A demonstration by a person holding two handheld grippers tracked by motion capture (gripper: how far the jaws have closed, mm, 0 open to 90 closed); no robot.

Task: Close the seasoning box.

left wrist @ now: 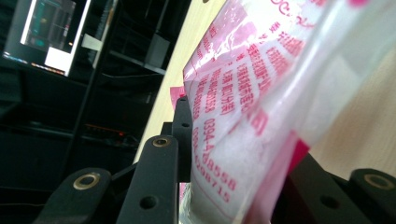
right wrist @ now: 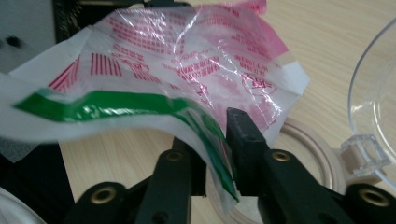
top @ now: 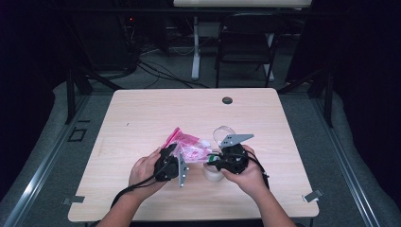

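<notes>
Both claws work on a small plastic sachet held low over the light wood-grain table, just in front of the person's hands. The left claw is clenched on the sachet's body: in the left gripper view the pink-and-white film is pinched between its black jaws. The right claw has the green-striped edge of the sachet passing between its jaws; they stand close on either side of the film, but I cannot tell whether they press on it or have let go.

As a judgement, the work looks to be opening the sachet to empty it into the round cream-coloured container directly beneath, whose clear hinged lid stands flipped up at the side. The lid is already open and the sachet is held over the rim. No tear is plain to see, so opening and pouring appear still to be done.

The sachet is thin, glossy, crinkled film printed in pink characters, with a whitish filling showing through. The container is smooth, matte plastic with a ringed rim. The lid is hard, transparent and curved.
</notes>
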